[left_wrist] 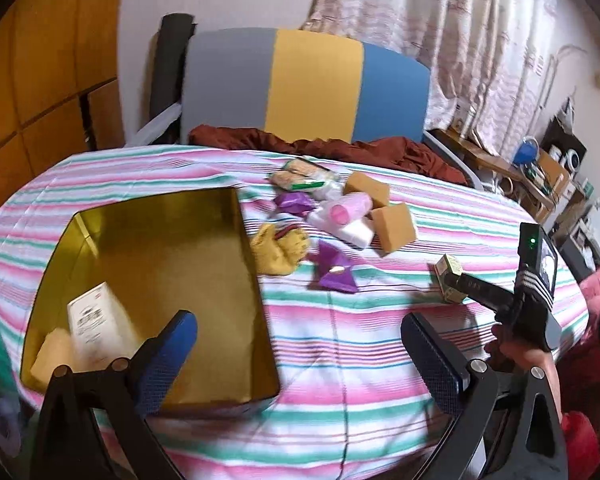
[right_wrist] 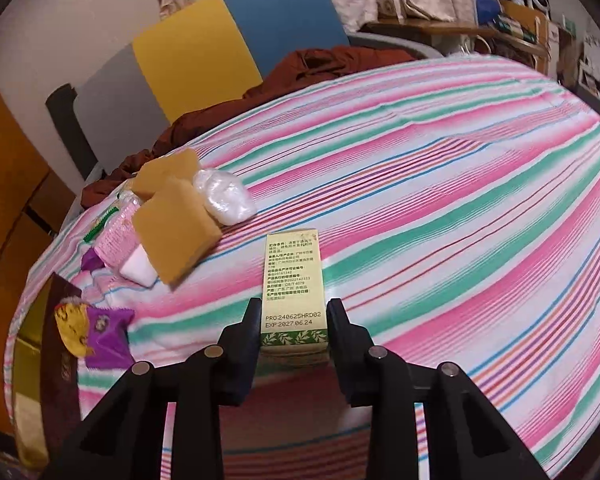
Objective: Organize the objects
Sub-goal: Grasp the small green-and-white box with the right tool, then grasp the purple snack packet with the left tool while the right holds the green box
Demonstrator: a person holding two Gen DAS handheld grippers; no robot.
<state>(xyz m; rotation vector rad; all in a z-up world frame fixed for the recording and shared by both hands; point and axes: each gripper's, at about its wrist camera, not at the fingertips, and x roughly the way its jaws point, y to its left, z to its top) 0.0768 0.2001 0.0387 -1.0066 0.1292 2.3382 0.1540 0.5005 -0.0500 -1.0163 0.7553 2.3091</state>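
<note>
The right gripper [right_wrist: 294, 320] pinches a small green-and-cream carton [right_wrist: 293, 280] between its fingers [right_wrist: 247, 332], the carton lying on the desk's striped cloth [right_wrist: 440, 200] well clear of everything else. The left gripper [left_wrist: 300, 356] hangs with its fingers [left_wrist: 168, 356] spread wide and nothing between them, above the near edge of an open gold tin box [left_wrist: 180, 264].

Inside that box, at its near left corner, lie a white carton [left_wrist: 96, 320] and a tan sponge [left_wrist: 52, 352]. Just right of the box sits a clutter: a yellow packet [left_wrist: 278, 250], two purple sachets [left_wrist: 334, 270], two more tan sponge blocks [left_wrist: 392, 228], a pink-capped bottle [left_wrist: 346, 208], a white block [left_wrist: 356, 234], a clear bag of white stuff [right_wrist: 224, 196] and a green-trimmed snack pack [left_wrist: 300, 176].

The held carton's face carries small print, mostly too fine to read; the bottom lines say "PRO:240625HRD02" and "EXP:2027.06.24", above a band of green leaves.

The cloth is striped pink, white and green. Beyond it stand a chair back [left_wrist: 308, 88] in grey, yellow and blue, a rust-red fabric heap [left_wrist: 340, 148], pale curtains [left_wrist: 440, 32] and a cluttered shelf [left_wrist: 540, 168]
</note>
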